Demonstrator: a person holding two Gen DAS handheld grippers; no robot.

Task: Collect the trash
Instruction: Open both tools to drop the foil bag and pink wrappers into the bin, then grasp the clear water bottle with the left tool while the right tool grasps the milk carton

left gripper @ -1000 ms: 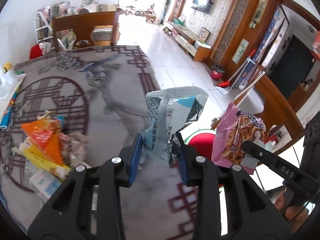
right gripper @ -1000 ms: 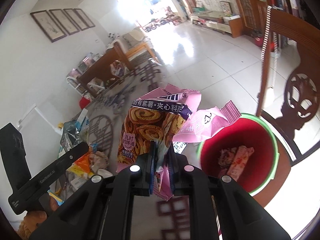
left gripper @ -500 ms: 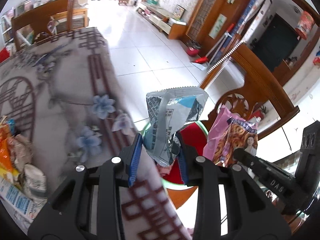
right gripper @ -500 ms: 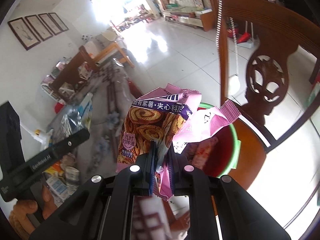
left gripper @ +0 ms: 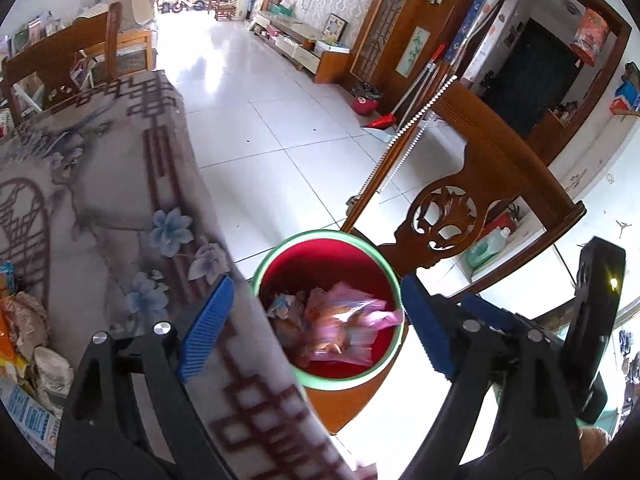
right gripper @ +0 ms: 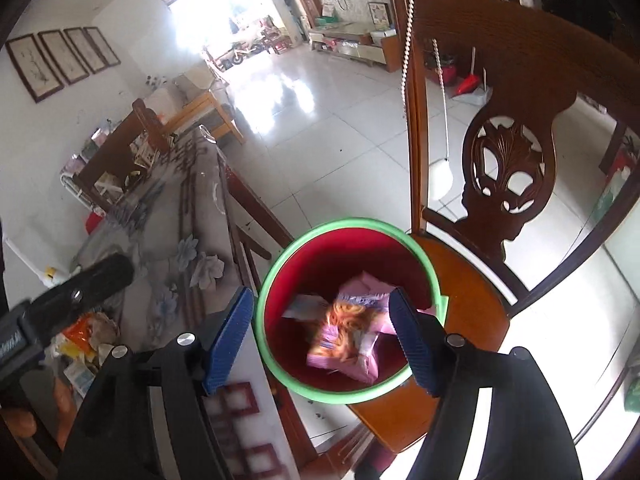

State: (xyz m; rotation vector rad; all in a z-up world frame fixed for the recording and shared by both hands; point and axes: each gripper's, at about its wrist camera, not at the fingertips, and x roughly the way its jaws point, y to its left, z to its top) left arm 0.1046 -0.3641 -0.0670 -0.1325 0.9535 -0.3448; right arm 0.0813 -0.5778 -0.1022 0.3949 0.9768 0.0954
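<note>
Pink wrapper (right gripper: 352, 336) lies in the red bin (right gripper: 400, 236) below both grippers' just-opened, empty fingers (left gripper: 206, 328) (spread wide).

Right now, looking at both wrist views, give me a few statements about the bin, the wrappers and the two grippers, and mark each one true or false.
1. The pink wrapper lies inside the bin. True.
2. The bin stands on the floor. False: it sits on the chair seat.
3. The left gripper is clamped on a silver packet. False: its jaws have just been opening and nothing is between them.
4. The right gripper is open and empty. True; its jaws have just been opening.
5. More trash lies on the table. True.
</note>
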